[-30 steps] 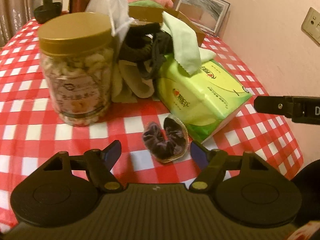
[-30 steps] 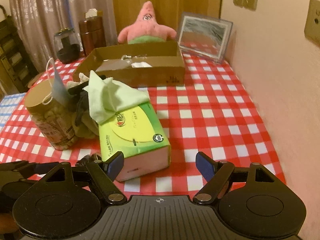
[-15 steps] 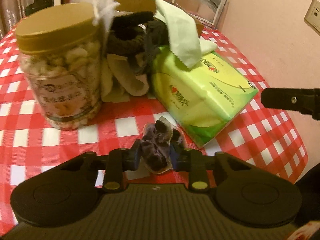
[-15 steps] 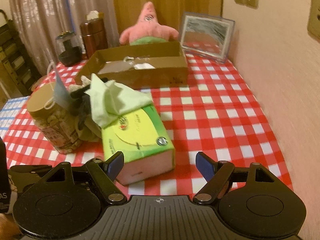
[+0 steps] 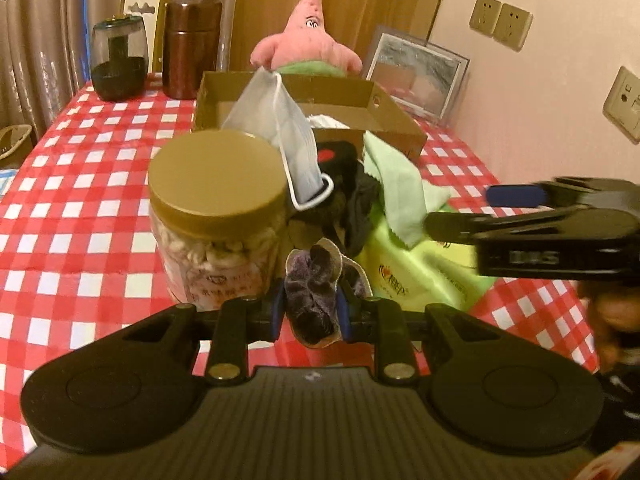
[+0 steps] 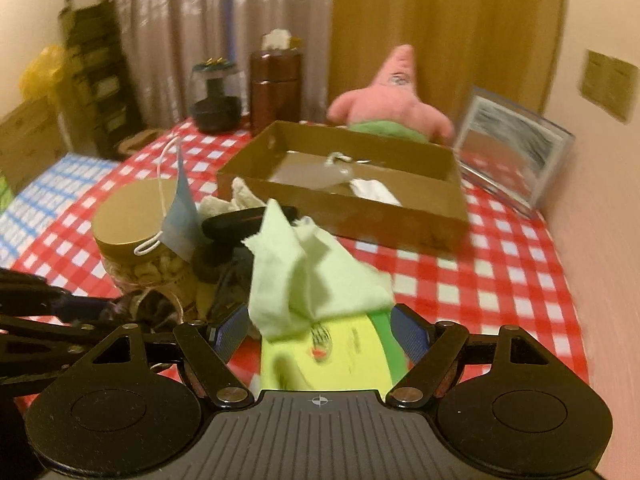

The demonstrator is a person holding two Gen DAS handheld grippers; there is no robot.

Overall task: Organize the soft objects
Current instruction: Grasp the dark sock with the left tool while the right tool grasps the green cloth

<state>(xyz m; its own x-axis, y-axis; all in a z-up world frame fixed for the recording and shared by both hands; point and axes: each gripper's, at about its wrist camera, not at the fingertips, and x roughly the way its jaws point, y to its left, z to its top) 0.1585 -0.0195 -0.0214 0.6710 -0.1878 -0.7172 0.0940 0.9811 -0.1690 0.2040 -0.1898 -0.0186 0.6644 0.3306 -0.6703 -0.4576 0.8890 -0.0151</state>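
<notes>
The left claw is pinched tight on the dark purple velvet scrunchie, which bulges up between the blue pads. It looks lifted off the red-checked bench, though the underside is hidden by the claw. Straight ahead of it stands the gold-lidded jar of nuts, with a pale blue face mask draped against its far side.

Over on the right, the right claw is spread wide, one pad on either side of the green tissue pack and the light green cloth heaped on top. Nothing gripped there; whether the pads touch the pack I can't tell, as the view is smeared with motion.

Beyond the clutter sits the open cardboard box, already holding something white, with the pink starfish plush behind it.

So the step in hand reads as the carry: scrunchie secured, destination most likely that box. The next move calls for height, I'd say, going up and over the jar lid and the black tangle of items beside it, then forward past the near wall of the box before letting go. Clip that mask loop or the jar and the pile could tumble.
</notes>
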